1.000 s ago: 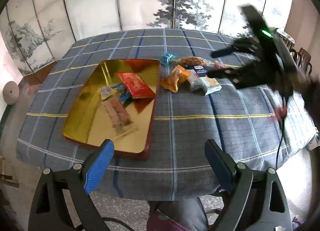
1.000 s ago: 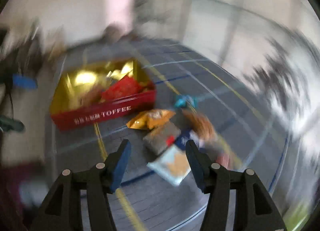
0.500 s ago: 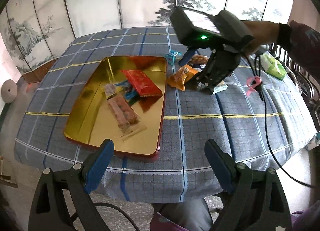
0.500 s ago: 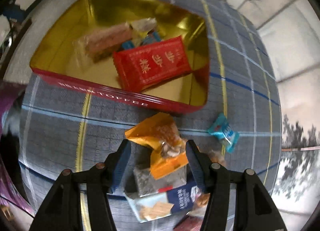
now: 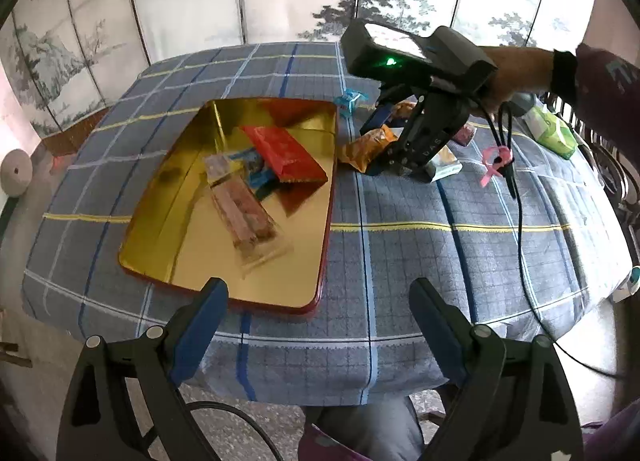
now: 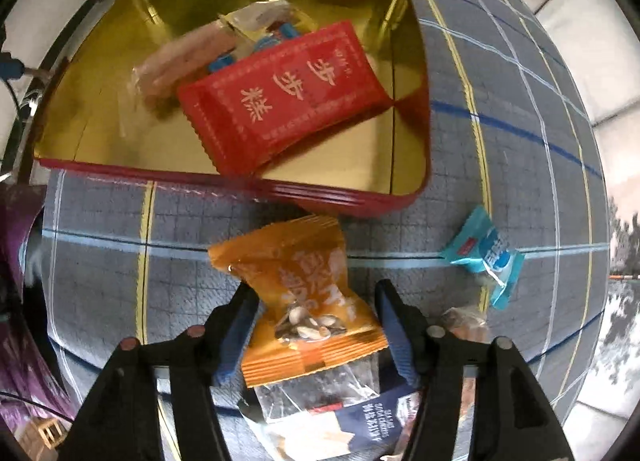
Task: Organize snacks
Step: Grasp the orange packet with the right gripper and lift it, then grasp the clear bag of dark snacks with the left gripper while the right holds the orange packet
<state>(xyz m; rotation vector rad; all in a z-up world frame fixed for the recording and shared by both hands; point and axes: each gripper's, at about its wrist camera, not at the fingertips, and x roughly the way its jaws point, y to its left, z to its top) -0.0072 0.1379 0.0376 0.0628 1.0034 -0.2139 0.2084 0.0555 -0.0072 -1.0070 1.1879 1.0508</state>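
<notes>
A gold tin (image 5: 326,221) with red walls (image 6: 340,193) lies on the checked tablecloth. It holds a red packet (image 5: 284,149) (image 6: 280,101), a clear-wrapped bar (image 5: 246,213) and small sweets. Right of the tin lies an orange nut packet (image 5: 362,147) (image 6: 304,281). My right gripper (image 6: 314,293) (image 5: 394,167) points straight down over this packet, one finger on each side; I see no squeeze on the wrapper. My left gripper (image 5: 318,289) is open over the table's near edge, with nothing between its fingers.
A teal sweet (image 6: 484,257) lies right of the tin's corner. Under the orange packet are a clear packet and a blue-and-white cracker packet (image 6: 352,425). A green pack (image 5: 554,133) and a pink clip (image 5: 496,161) lie at the right. A painted folding screen stands behind the table.
My right gripper has swung in over the snack pile, tipped straight down and sunk until its fingers straddle the orange packet. The left gripper has barely moved.
</notes>
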